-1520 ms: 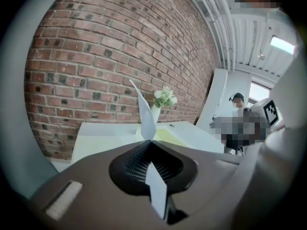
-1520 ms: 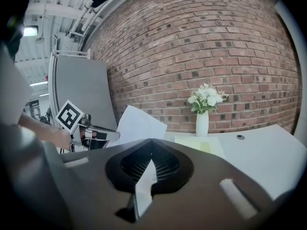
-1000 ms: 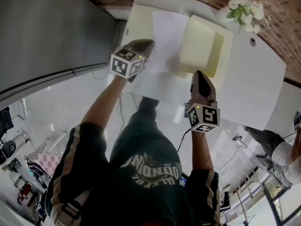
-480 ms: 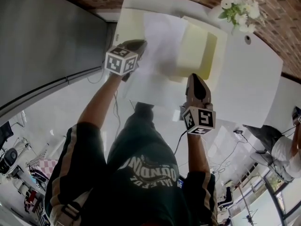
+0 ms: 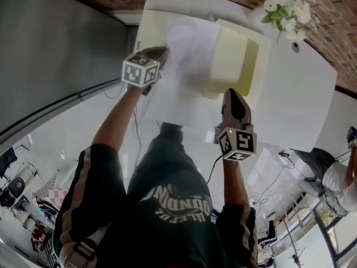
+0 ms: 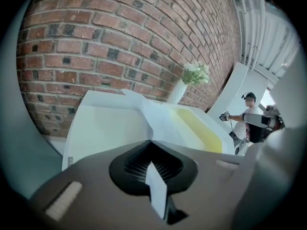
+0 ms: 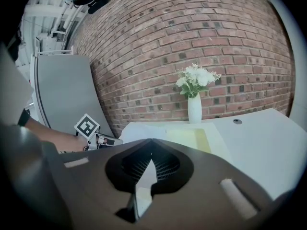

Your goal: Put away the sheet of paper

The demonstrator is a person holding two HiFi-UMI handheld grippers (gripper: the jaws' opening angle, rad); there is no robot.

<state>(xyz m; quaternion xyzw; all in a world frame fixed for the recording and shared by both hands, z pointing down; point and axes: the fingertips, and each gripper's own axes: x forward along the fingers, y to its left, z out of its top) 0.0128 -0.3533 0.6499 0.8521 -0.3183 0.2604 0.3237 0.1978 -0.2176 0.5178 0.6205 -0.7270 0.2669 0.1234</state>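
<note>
- The left claw (image 5: 160, 52) is clenched on the left edge of the sheet of paper (image 5: 187, 66). In the left gripper view a white strip of the sheet shows pinched in the slot behind the closed jaw tips.
- The right claw (image 5: 234, 94) is clenched on the near right edge of the same sheet. In the right gripper view the jaw tips meet and a strip of paper sits in the gap behind them.
- The sheet of paper spans from one claw to the other, over the near-left part of the white bench (image 5: 301, 94). It lies across the left half of a pale yellow folder (image 5: 237, 60) that is open on the bench.
- In the left gripper view the sheet runs forward from the claw with a crease in it, above the folder's pale inside.
- The far end of the sheet is blurred in the head view, so it may be touching the folder or hanging just above it.
- The folder's right half stands clear of the paper, just beyond the right claw.
- A white vase of flowers (image 5: 287, 10) stands at the back right of the bench, against the brick wall (image 7: 192, 32) and well apart from both claws.
- In the right gripper view the left claw's marker cube (image 7: 87, 126) shows at the left, beside the sheet.
</note>
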